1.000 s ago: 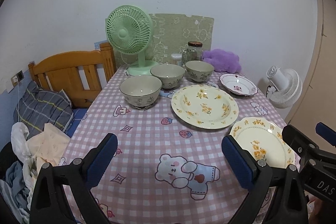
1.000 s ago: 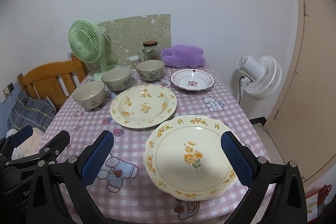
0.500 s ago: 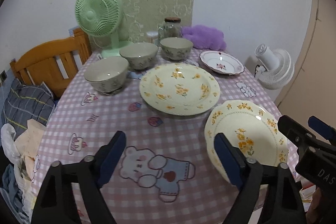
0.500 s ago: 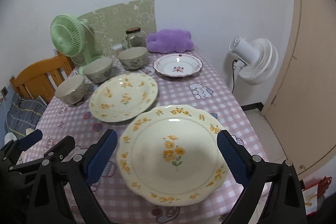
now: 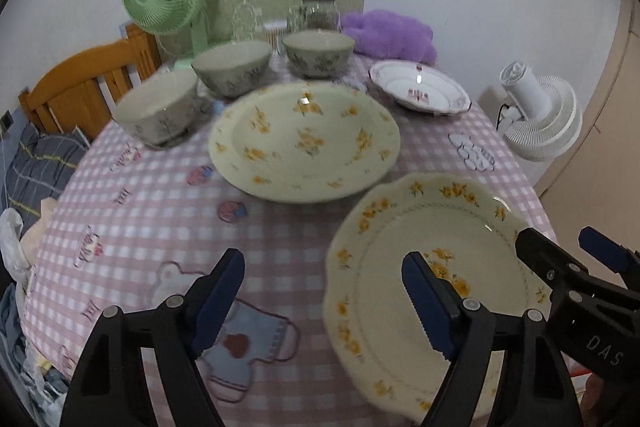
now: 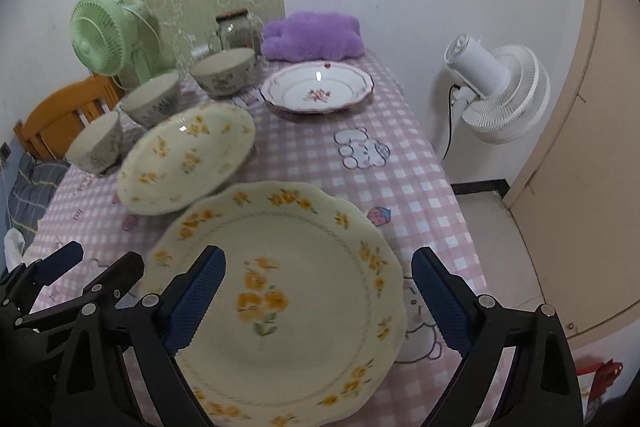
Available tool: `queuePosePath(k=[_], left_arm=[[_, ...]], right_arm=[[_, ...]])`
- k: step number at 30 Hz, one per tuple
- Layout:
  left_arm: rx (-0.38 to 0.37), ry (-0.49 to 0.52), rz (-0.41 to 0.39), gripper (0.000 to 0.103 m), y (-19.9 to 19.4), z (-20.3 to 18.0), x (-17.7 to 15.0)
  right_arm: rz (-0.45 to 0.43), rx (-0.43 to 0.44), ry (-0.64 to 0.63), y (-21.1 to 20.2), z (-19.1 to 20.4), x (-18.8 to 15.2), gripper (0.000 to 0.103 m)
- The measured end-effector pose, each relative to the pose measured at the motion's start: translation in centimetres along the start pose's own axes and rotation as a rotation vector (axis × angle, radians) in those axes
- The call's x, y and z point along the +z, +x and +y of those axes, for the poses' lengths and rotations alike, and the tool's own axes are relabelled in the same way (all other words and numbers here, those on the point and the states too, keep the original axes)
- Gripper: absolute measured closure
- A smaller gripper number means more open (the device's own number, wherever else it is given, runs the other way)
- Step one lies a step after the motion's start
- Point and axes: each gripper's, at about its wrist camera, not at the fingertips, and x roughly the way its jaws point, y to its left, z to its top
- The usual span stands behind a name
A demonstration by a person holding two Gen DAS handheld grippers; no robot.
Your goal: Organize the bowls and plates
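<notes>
While both tongs, left (image 5: 322,291) and right (image 6: 318,289), hang apart over the scalloped plate (image 6: 280,291) at the bench's (image 6: 408,171) near edge, the deep plate (image 6: 188,157) just beyond crowds it.

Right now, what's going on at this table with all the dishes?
A person holds two grippers over the near plate. The right gripper straddles it, the left gripper hangs at its left rim; both are open, jaws just narrowed, gripping nothing. Two more plates and three bowls sit untouched on the table.

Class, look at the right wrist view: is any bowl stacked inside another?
No: the three bowls stand separately in a row.
</notes>
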Motion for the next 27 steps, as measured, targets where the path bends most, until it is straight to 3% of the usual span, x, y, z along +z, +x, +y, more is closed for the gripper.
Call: queuePosePath(k=[8, 11, 17, 20, 27], left_arm=[[0.022, -0.026, 0.082, 0.023, 3.3, -1.7, -0.9], [0.033, -0.036, 0.112, 0.025, 4.2, -2.0, -1.2], [0.03, -0.054, 0.158, 0.035, 5.6, -2.4, -1.3], [0.005, -0.062, 0.164, 0.035, 6.0, -2.5, -1.2], [0.034, -0.055, 0.166, 0.033, 6.2, -3.1, -0.8]], right_arm=[[0.1, 0.026, -0.006, 4.4, -2.5, -0.8, 0.01], [0.142, 0.043, -0.014, 5.8, -2.8, -1.1, 0.02], [0.191, 0.072, -0.022, 7.4, -3.1, -1.3, 0.025], [0.214, 0.086, -0.028, 8.2, -2.9, -1.3, 0.029], [0.235, 0.095, -0.041, 9.3, -3.0, -0.8, 0.031]])
